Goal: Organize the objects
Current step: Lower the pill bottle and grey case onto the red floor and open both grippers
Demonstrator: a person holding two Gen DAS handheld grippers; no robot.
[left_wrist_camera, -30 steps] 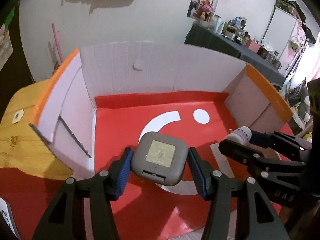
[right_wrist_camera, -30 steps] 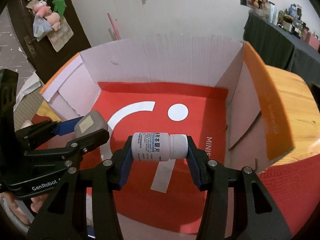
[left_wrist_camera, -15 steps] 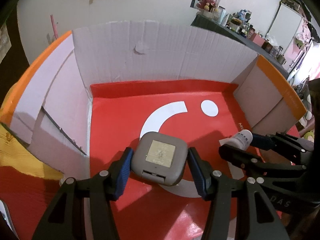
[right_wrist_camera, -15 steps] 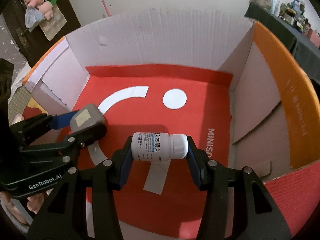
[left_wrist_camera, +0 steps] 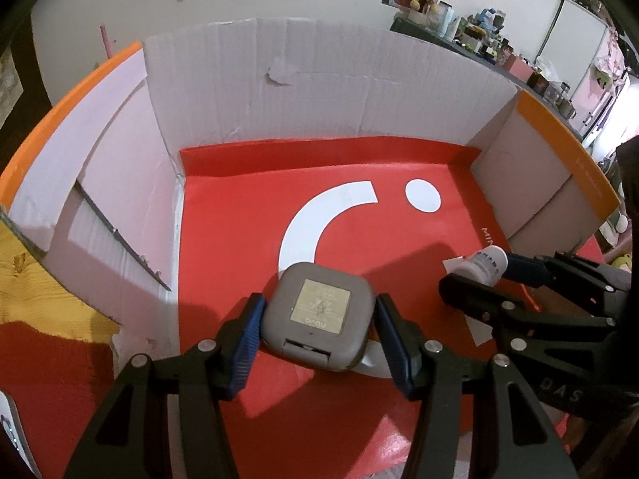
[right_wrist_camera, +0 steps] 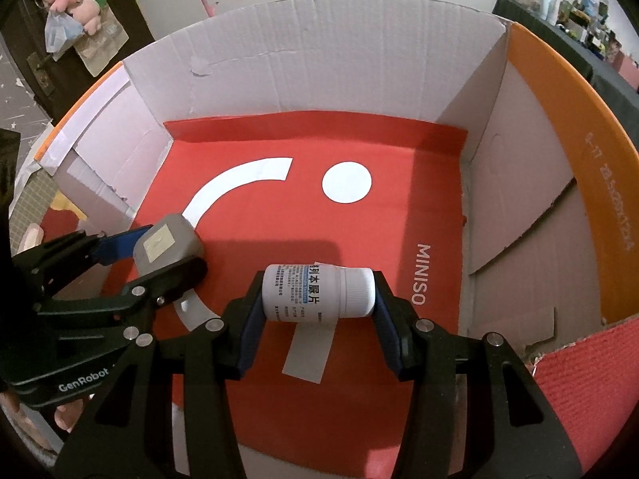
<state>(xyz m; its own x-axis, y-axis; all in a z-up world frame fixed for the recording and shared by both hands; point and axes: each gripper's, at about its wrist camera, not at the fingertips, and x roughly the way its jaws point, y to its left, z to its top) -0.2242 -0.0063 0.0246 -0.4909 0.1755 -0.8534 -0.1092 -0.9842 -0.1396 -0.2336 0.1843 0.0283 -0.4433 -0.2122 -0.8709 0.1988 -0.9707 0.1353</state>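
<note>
**Bottle and case held over box, placement pending**

Bottle point(right_wrist_camera: 319, 293) lies crosswise between the blue pads point(right_wrist_camera: 251, 315) of the right gripper point(right_wrist_camera: 317, 319), base against one pad and white cap against the other; the jaws stand partly open and are clamped on it. Case point(left_wrist_camera: 317, 315), grey and square with rounded corners, sits flat between the pads of the left gripper point(left_wrist_camera: 319, 335), likewise clamped at a partial opening, its label facing up. Each gripper shows in the other's view: the left one with the case at the left edge of the right view, the right one with the bottle at the right edge of the left view. The two loads are near each other but apart.

Both grippers tilt downward over the open cardboard box point(right_wrist_camera: 327, 52). Its red liner point(right_wrist_camera: 359, 231), printed with a white arc and dot, shows nothing lying on it. Whether either load touches the liner cannot be told; shadows beneath suggest both hang above it.

Judgement: the step in hand is delivery into the box. The next move calls for lowering each item to the liner, keeping them separate, then opening the jaws. The bottle, lying on its side, may roll on release.
</note>
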